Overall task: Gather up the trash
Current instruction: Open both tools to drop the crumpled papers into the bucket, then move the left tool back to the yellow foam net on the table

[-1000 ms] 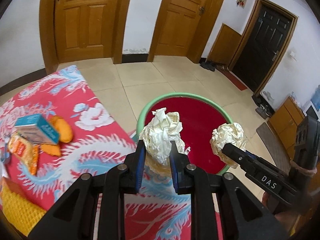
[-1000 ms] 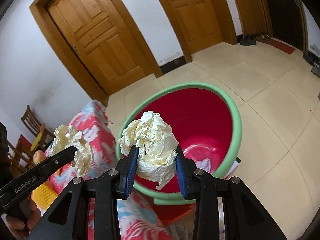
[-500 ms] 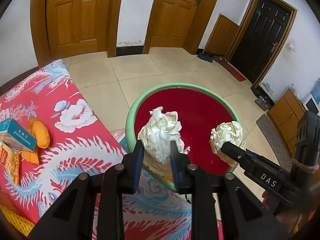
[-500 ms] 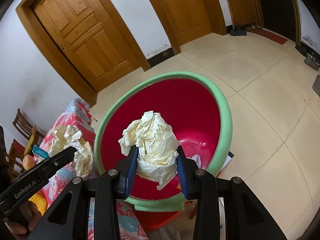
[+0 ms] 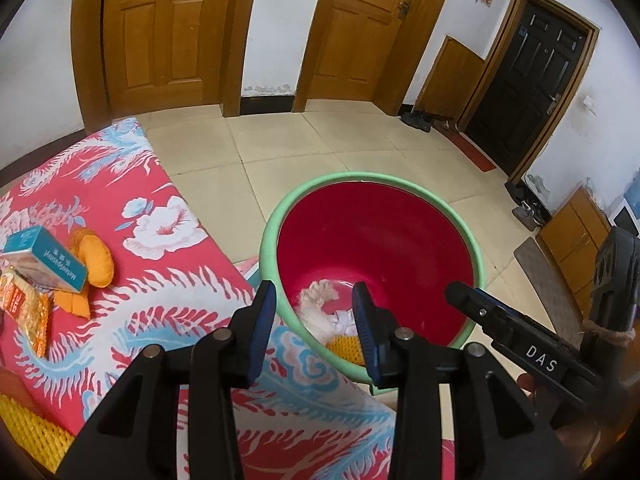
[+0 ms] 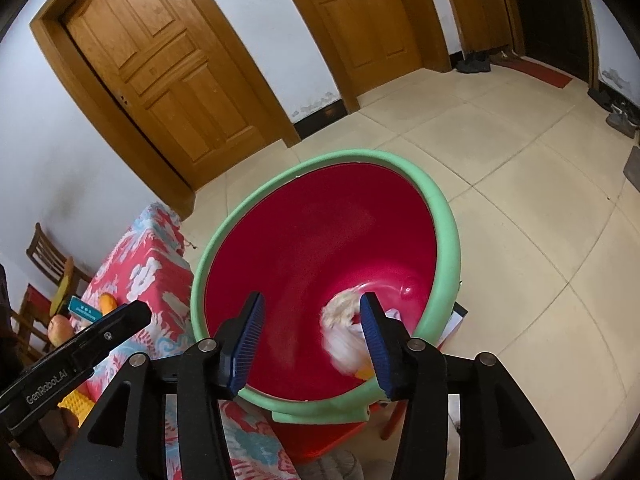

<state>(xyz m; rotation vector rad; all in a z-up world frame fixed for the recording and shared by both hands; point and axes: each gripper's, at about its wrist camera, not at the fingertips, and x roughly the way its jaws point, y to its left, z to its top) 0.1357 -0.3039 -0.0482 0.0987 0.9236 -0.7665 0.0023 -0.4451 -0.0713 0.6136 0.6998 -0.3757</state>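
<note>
A red bin with a green rim (image 5: 272, 232) (image 6: 440, 208) stands on the floor beside the table. My left gripper (image 5: 314, 328) is open and empty over the bin's near rim. My right gripper (image 6: 312, 336) is open and empty above the bin; its finger (image 5: 472, 304) also shows in the left wrist view. Crumpled paper balls (image 5: 318, 300) (image 6: 340, 316) lie at the bin's bottom with other white scraps; the one in the right wrist view is blurred.
The table (image 5: 160, 300) has a red floral cloth. On it at the left lie a teal box (image 5: 48, 260), orange peels (image 5: 96, 256), an orange snack wrapper (image 5: 24, 308) and yellow foam netting (image 5: 28, 436). Tiled floor and wooden doors lie beyond.
Both grippers opened and let go of their crumpled paper balls, which dropped into the bin. Both moved a little further over the bin.
</note>
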